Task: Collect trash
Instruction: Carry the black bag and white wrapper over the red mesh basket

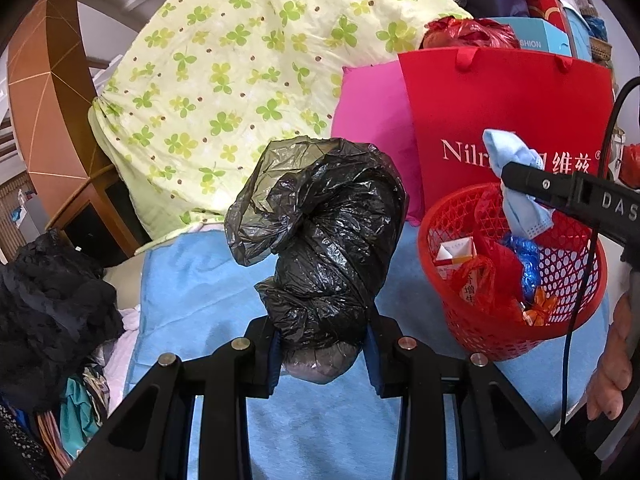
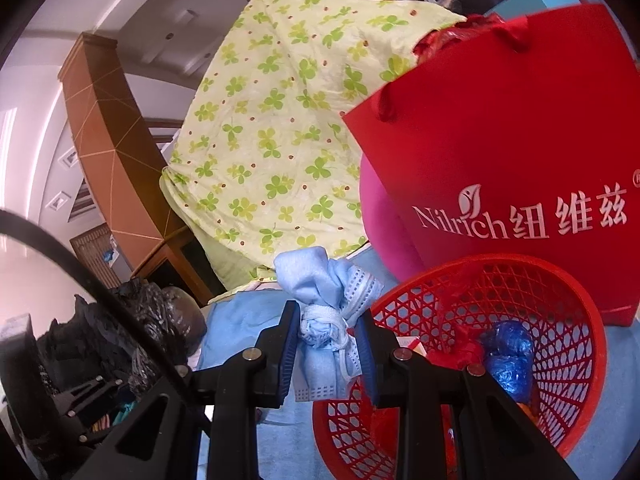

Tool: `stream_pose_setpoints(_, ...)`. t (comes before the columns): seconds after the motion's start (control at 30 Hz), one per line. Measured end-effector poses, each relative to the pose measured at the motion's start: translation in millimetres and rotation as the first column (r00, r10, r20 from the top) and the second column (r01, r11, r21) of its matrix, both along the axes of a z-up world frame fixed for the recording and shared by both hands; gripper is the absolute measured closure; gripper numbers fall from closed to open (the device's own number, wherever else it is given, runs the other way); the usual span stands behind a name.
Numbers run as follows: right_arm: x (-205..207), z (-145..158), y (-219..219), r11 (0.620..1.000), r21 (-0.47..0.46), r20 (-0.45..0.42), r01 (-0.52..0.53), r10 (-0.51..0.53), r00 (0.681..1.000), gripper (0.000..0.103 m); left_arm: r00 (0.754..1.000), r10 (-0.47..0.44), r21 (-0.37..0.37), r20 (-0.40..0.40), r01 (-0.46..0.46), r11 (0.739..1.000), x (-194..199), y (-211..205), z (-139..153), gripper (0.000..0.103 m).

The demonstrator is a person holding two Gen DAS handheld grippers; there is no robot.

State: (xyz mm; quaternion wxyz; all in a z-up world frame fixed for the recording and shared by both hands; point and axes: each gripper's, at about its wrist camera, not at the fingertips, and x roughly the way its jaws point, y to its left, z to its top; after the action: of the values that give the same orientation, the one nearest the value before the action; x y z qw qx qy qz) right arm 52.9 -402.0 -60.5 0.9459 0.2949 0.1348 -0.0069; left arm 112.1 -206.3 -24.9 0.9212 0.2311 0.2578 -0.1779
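My left gripper point(image 1: 322, 354) is shut on a knotted black plastic bag point(image 1: 324, 232) and holds it above the blue sheet point(image 1: 200, 300), left of the red mesh basket point(image 1: 516, 332). My right gripper point(image 2: 328, 348) is shut on a crumpled light-blue face mask point(image 2: 324, 292) and holds it just over the left rim of the basket point(image 2: 568, 360). From the left wrist view the mask point(image 1: 516, 184) hangs above the basket. The basket holds red wrappers, a blue plastic wad point(image 2: 508, 356) and a small white and red box point(image 1: 456, 252).
A red Nilrich paper bag point(image 1: 512, 120) stands behind the basket, against a pink cushion point(image 1: 372, 120). A green clover quilt point(image 1: 240, 80) is heaped at the back. Dark clothes point(image 1: 52, 312) lie at the left. A black cable point(image 1: 580, 280) hangs at the right.
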Motion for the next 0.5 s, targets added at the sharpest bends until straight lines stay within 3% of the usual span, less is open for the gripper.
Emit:
stream_pose_setpoints(0.27, 4.4, -12.2, -24.4, 0.993, 0.121, -0.028, 0.004, -0.001, 1.0, 0.073, 0.998, -0.011, 0.026, -0.058, 0.013, 1.0, 3.1, -11.4, -18.5, 0.066)
stream_pose_setpoints(0.5, 3.0, -18.7, -35.3, 0.987, 0.158, -0.047, 0.031, -0.024, 0.999, 0.073, 0.994, -0.03, 0.045, -0.108, 0.035, 0.998, 1.3, -21.6, -36.9, 0.066)
